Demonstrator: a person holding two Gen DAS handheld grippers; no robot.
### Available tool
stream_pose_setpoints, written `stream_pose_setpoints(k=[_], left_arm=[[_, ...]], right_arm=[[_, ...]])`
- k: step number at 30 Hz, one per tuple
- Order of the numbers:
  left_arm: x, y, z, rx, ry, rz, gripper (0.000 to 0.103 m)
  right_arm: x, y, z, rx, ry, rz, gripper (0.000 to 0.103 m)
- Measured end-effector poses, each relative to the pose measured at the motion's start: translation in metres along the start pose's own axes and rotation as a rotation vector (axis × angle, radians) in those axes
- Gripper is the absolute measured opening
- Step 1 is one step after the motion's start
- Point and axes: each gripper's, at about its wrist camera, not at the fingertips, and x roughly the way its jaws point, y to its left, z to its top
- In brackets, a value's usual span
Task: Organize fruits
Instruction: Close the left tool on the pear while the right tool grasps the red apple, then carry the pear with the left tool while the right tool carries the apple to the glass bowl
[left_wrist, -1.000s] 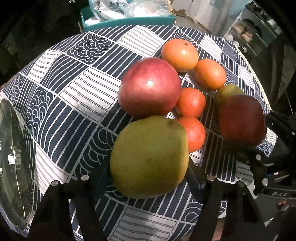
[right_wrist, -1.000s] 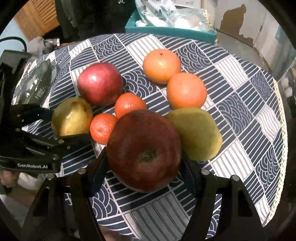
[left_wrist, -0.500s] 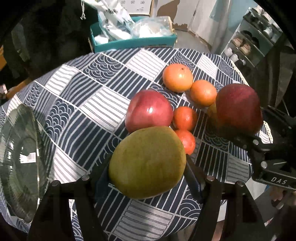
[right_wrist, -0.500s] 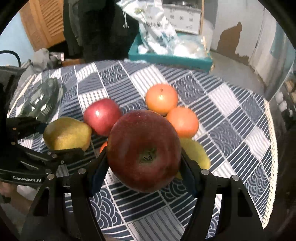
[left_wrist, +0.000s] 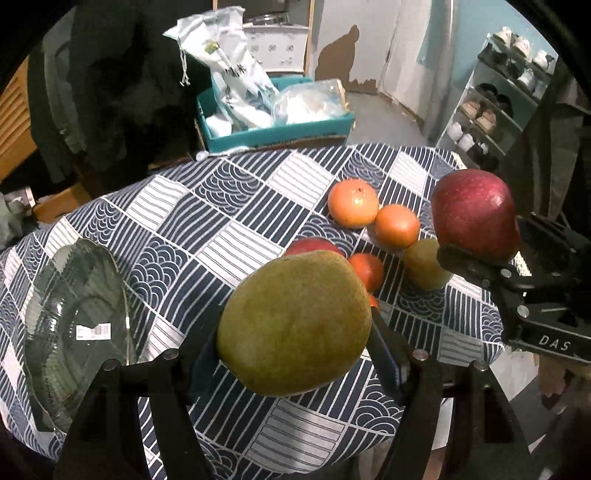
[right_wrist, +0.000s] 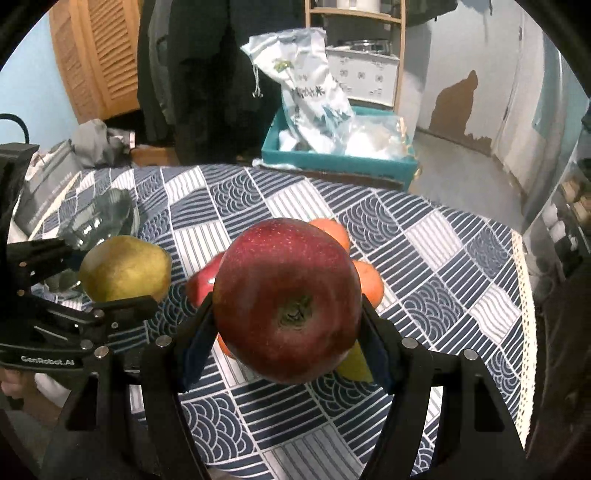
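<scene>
1. Green pear (left_wrist: 295, 325) sits clamped in our left gripper (left_wrist: 295, 354), above the patterned tablecloth (left_wrist: 207, 229).
2. Our right gripper (right_wrist: 286, 328) clamps the dark red apple (right_wrist: 288, 299).
3. Oranges (left_wrist: 352, 202), another apple (left_wrist: 312, 245) and a second pear (left_wrist: 424, 264) crowd below; a glass bowl (left_wrist: 74, 317) lies left.

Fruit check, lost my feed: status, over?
Left hand-held gripper shut on pear. Right hand-held gripper shut on apple. Glass bowl unobstructed.
</scene>
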Motion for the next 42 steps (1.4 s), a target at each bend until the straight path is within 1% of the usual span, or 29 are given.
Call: stream_pose_setpoints(k=[11, 25, 32, 42], left_arm=[[-0.04, 0.014, 0.009, -0.021, -0.095, 0.009, 0.074], [-0.091, 0.039, 0.012, -0.039, -0.202, 0.044, 0.074], [-0.107, 0.058, 0.01, -0.066, -0.232, 0.061, 0.074], [-0.121, 0.091, 0.005, -0.123, -0.262, 0.097, 0.074]], right_arm=[[-0.024, 0.004, 0.018, 0.004, -0.066, 0.001, 0.071], [-0.042, 0.019, 0.043, -0.005, -0.123, 0.041, 0.071], [-0.045, 0.039, 0.059, -0.032, -0.144, 0.071, 0.071], [-0.039, 0.073, 0.079, -0.074, -0.153, 0.117, 0.071]])
